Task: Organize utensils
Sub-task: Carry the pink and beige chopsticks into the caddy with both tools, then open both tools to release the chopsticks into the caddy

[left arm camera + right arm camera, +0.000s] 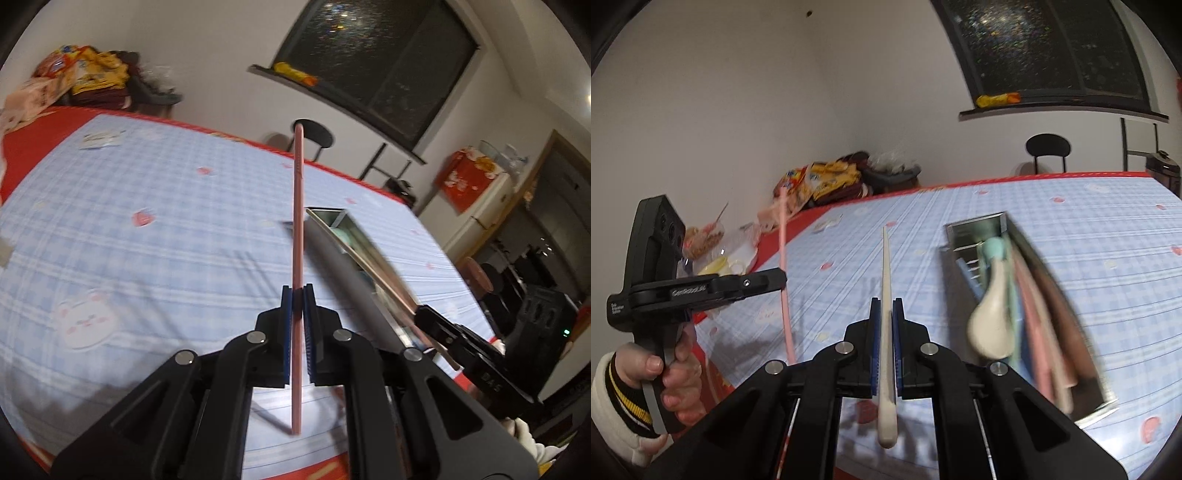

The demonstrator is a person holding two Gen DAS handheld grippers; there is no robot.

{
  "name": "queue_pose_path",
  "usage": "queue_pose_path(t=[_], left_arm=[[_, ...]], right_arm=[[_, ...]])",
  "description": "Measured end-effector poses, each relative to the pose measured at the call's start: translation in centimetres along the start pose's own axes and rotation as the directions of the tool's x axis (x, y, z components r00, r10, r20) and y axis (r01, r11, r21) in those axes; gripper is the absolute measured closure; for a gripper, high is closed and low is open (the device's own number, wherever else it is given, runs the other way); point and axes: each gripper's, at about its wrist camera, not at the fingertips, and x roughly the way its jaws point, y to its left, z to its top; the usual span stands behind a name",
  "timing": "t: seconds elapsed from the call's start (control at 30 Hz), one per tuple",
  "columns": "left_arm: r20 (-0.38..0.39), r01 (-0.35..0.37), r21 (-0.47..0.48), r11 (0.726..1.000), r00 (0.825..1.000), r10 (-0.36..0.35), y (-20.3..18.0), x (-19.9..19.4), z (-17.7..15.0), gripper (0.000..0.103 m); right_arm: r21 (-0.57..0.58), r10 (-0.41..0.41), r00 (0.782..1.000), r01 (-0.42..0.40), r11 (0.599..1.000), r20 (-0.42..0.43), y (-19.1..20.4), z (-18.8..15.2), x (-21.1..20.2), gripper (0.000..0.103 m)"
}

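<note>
My left gripper (297,291) is shut on a thin pink utensil (297,221) that stands upright above the table. It also shows in the right wrist view (785,273), with the pink utensil (783,236) in it. My right gripper (886,306) is shut on a cream utensil handle (886,280) held above the table. The right gripper also shows at the right of the left wrist view (424,314), holding its utensil (369,266) over a metal tray (354,229). The metal tray (1027,243) holds a cream spoon (991,317), a mint utensil (995,249) and several pink, blue and brown utensils.
The table has a blue checked cloth (1108,295) with red edges. Snack bags (820,181) and small dishes (716,258) lie at the far left corner. A black chair (1047,151) stands behind the table, below a dark window (1052,48).
</note>
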Motion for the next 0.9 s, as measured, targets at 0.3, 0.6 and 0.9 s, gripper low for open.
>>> queue_pose_path(t=[0.3, 0.6, 0.9], left_arm=[[-0.027, 0.084, 0.021, 0.996, 0.996, -0.083, -4.4, 1.4, 0.8, 0.093], [-0.048, 0.207, 0.015, 0.978, 0.977, -0.206, -8.2, 2.5, 3.4, 0.093], [-0.150, 0.263, -0.037, 0.964, 0.952, -0.266, -10.1, 8.0, 4.8, 0.093]], right_arm=[[0.068, -0.038, 0.998, 0.034, 0.997, 0.053, -4.8, 1.0, -1.7, 0.096], [0.134, -0.039, 0.997, 0.030, 0.990, 0.067, -7.8, 0.7, -1.4, 0.096], [0.194, -0.050, 0.998, 0.040, 0.980, 0.048, -9.4, 0.0, -0.8, 0.096]])
